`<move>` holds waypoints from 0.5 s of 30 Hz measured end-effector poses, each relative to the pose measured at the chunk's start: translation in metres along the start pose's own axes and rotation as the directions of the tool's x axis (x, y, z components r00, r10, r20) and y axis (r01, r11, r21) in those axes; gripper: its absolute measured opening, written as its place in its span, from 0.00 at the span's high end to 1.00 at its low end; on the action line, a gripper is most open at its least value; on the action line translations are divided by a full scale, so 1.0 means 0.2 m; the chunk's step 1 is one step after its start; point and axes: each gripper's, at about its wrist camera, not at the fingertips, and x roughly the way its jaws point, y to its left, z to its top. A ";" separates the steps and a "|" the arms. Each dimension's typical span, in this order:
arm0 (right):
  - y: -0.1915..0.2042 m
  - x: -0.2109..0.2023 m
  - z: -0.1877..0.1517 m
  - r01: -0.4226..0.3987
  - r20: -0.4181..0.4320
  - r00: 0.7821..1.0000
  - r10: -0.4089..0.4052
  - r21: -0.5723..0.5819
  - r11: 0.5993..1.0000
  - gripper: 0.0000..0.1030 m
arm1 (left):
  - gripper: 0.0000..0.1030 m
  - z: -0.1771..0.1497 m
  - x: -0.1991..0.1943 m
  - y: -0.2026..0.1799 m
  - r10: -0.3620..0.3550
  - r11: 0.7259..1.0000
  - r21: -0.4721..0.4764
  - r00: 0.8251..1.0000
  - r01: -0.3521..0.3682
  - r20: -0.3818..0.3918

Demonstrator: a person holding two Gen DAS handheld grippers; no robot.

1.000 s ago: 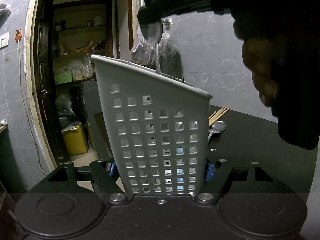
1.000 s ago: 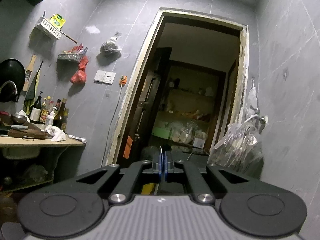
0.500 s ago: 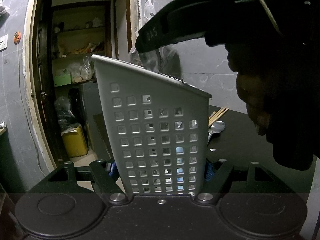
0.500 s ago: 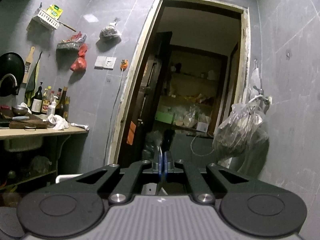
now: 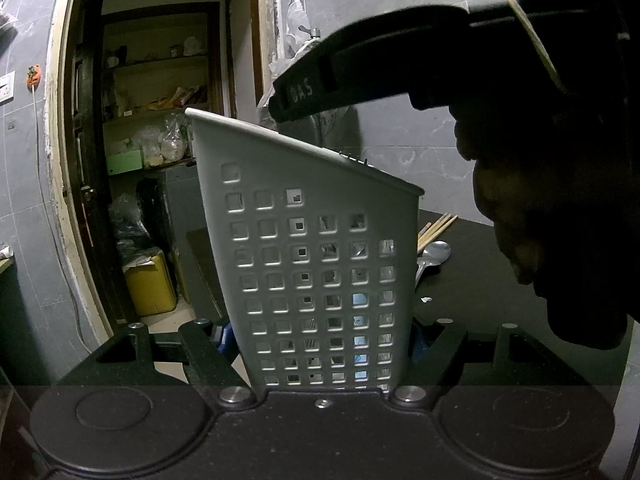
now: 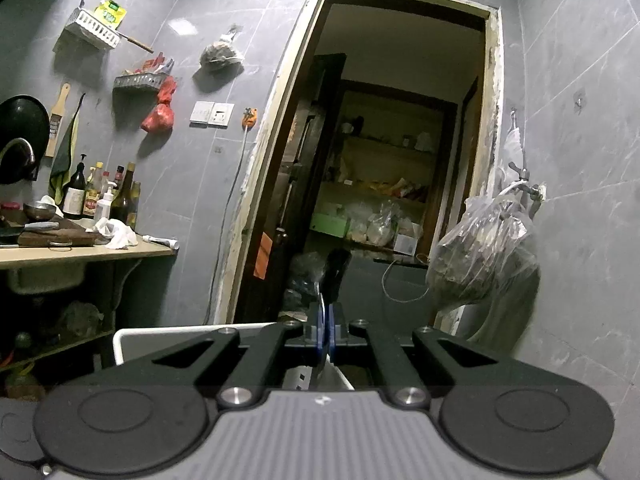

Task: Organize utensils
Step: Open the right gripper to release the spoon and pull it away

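Note:
My left gripper (image 5: 320,332) is shut on a grey perforated utensil holder (image 5: 316,264) that stands upright on the black table (image 5: 480,276). My right gripper (image 6: 325,322) is shut on a spoon seen edge-on as a thin metal strip (image 6: 320,368); it hangs just above the holder's white rim (image 6: 132,334). In the left wrist view the right gripper (image 5: 360,80) and the hand holding it hover over the holder's top; the spoon's bowl is hidden behind the holder's rim. A loose spoon (image 5: 434,254) and wooden chopsticks (image 5: 436,228) lie on the table behind the holder.
A doorway (image 6: 392,160) to a pantry with shelves is ahead. A plastic bag (image 6: 480,256) hangs on the right wall. A counter (image 6: 80,252) with bottles and a cutting board is at the left. A yellow container (image 5: 150,284) sits on the pantry floor.
The right gripper has lowered with the spoon; the spoon's bowl, seen above the holder a second ago, has sunk behind the holder's rim. The left gripper and holder have not moved.

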 end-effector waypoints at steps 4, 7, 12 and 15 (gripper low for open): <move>0.00 0.01 -0.01 -0.006 -0.016 1.000 0.006 0.005 1.000 0.96 | 0.25 0.00 0.00 0.00 0.000 1.000 0.000 1.000 0.000 0.000; -0.01 0.02 -0.01 -0.010 -0.022 1.000 0.010 0.011 1.000 0.95 | 0.25 0.00 0.00 0.00 0.002 1.000 0.002 1.000 -0.002 0.000; -0.01 0.02 -0.02 -0.013 -0.025 1.000 0.014 0.015 1.000 0.95 | 0.25 0.00 0.00 0.00 0.001 1.000 0.003 1.000 -0.001 0.001; -0.01 0.02 -0.02 -0.013 -0.027 1.000 0.013 0.017 1.000 0.92 | 0.25 -0.01 0.01 0.00 -0.001 1.000 0.004 1.000 0.001 0.001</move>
